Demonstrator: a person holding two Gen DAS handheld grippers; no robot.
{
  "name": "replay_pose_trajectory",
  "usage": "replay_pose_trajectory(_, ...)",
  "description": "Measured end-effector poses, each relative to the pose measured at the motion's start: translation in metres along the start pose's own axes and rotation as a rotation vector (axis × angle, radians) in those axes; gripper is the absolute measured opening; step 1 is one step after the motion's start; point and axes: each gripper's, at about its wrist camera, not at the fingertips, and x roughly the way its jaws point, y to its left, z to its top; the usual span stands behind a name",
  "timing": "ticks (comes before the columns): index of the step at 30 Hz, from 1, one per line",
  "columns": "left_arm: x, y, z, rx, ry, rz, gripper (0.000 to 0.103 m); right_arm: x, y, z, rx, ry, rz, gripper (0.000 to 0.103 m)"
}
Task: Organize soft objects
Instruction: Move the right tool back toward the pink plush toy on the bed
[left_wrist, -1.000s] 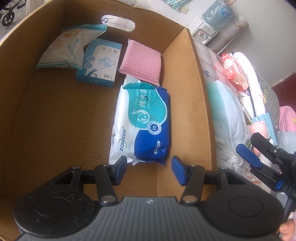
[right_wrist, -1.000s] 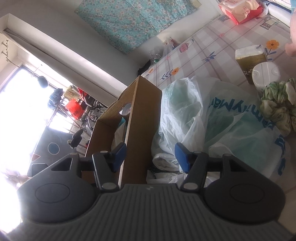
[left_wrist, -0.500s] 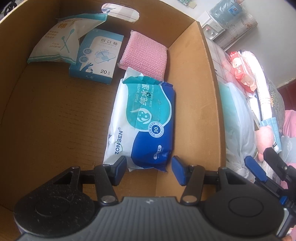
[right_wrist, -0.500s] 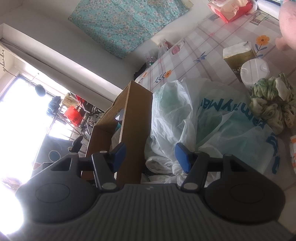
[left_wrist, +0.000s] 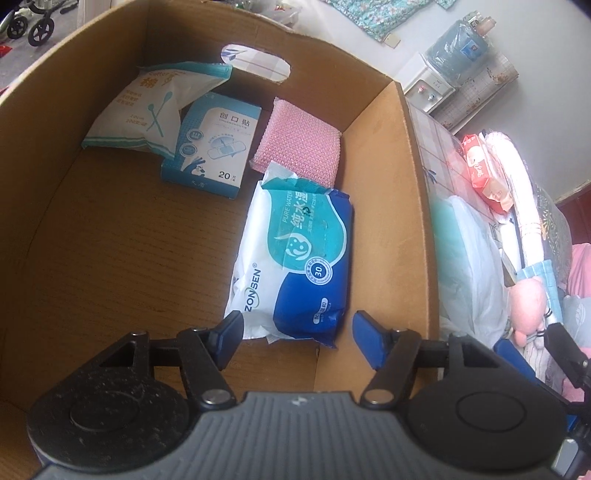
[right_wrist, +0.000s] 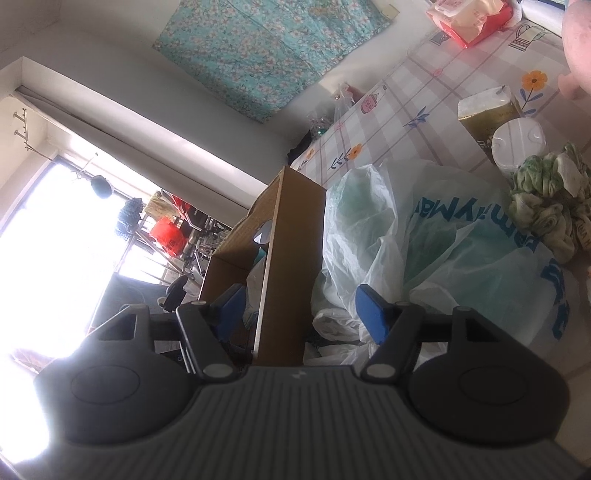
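The cardboard box (left_wrist: 421, 206) holds a blue and white wet-wipes pack (left_wrist: 295, 266), a pink sponge cloth (left_wrist: 299, 147), a blue plaster box (left_wrist: 210, 144) and a white cotton-swab bag (left_wrist: 151, 110). My left gripper (left_wrist: 295, 341) is open and empty, just above the near end of the wipes pack. My right gripper (right_wrist: 299, 314) is open and empty, outside the box (right_wrist: 291, 266), with the box's side wall between its fingers' line of sight. A white and green plastic bag (right_wrist: 424, 236) lies right of the box.
On the flowered tablecloth (right_wrist: 417, 99) stand a gold tissue pack (right_wrist: 487, 114), a white roll (right_wrist: 517, 142), a green crumpled cloth (right_wrist: 550, 199) and a red tissue pack (right_wrist: 469, 18). A pink plush toy (left_wrist: 524, 306) lies right of the box.
My left gripper has pulled back and up from the wipes pack, which stays lying in the box. My right gripper has shifted slightly, still open beside the box.
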Motion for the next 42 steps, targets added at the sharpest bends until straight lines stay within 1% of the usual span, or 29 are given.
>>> replay_pose_trajectory(2,-0.013,-0.001,-0.003,0.003,-0.043,0.014,0.072,-0.003,0.002,-0.001,-0.004,-0.005,0.016,0.068)
replay_pose_trajectory(6,-0.041,-0.009,-0.01,0.025,-0.133,0.041,0.075,-0.014,0.005,-0.003,-0.018,-0.02,0.047,0.071)
replay_pose_trajectory(10,-0.065,-0.027,-0.018,0.074,-0.209,0.045,0.077,-0.031,0.006,-0.006,-0.031,-0.043,0.073,0.072)
replay_pose_trajectory(14,-0.082,-0.064,-0.029,0.161,-0.264,0.026,0.079,-0.052,0.0,-0.007,-0.031,-0.08,0.083,0.073)
replay_pose_trajectory(19,-0.085,-0.126,-0.044,0.297,-0.295,-0.036,0.082,-0.09,-0.02,-0.006,-0.012,-0.149,0.067,0.075)
replay_pose_trajectory(22,-0.079,-0.168,-0.05,0.381,-0.287,-0.087,0.082,-0.116,-0.037,-0.002,0.005,-0.202,0.034,0.075)
replay_pose_trajectory(25,-0.063,-0.207,-0.053,0.423,-0.252,-0.15,0.082,-0.146,-0.055,0.006,0.008,-0.272,-0.03,0.075)
replay_pose_trajectory(27,-0.047,-0.23,-0.054,0.449,-0.222,-0.184,0.082,-0.166,-0.066,0.013,-0.003,-0.324,-0.104,0.075)
replay_pose_trajectory(29,-0.028,-0.251,-0.057,0.466,-0.193,-0.206,0.082,-0.18,-0.076,0.021,-0.007,-0.356,-0.171,0.075)
replay_pose_trajectory(31,-0.008,-0.267,-0.062,0.478,-0.165,-0.219,0.082,-0.191,-0.088,0.033,-0.007,-0.387,-0.239,0.075)
replay_pose_trajectory(33,0.011,-0.278,-0.066,0.489,-0.14,-0.222,0.082,-0.199,-0.099,0.047,-0.003,-0.406,-0.289,0.075)
replay_pose_trajectory(35,0.029,-0.285,-0.068,0.493,-0.111,-0.219,0.08,-0.201,-0.105,0.062,-0.012,-0.415,-0.324,0.075)
replay_pose_trajectory(37,0.043,-0.289,-0.07,0.494,-0.075,-0.223,0.078,-0.2,-0.112,0.083,-0.026,-0.408,-0.354,0.075)
replay_pose_trajectory(40,0.055,-0.288,-0.069,0.485,-0.037,-0.241,0.077,-0.188,-0.115,0.119,-0.054,-0.363,-0.396,0.075)
replay_pose_trajectory(41,0.057,-0.287,-0.068,0.484,-0.037,-0.242,0.077,-0.18,-0.117,0.133,-0.07,-0.334,-0.413,0.075)
replay_pose_trajectory(42,0.059,-0.286,-0.067,0.484,-0.039,-0.24,0.077,-0.174,-0.118,0.144,-0.077,-0.323,-0.43,0.075)
